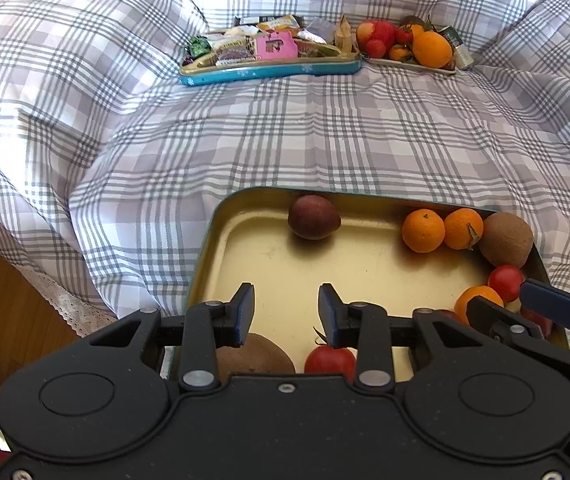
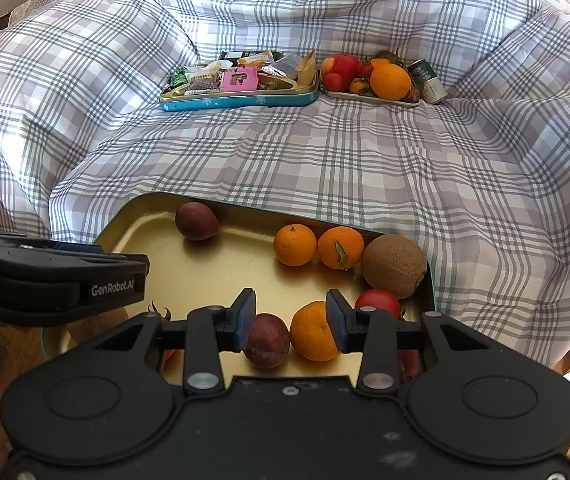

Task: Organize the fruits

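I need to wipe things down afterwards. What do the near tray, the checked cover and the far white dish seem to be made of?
Near tray: likely thin metal, glossy gold inside; it mirrors the fruit. Checked cover: woven fabric, matte; it creases and drapes in soft folds. Far white dish: smooth white rim, ceramic or plastic; too small to tell.

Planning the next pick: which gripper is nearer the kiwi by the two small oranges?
Right. The right gripper hovers just short of that kiwi; the left gripper sits farther off across the tray.
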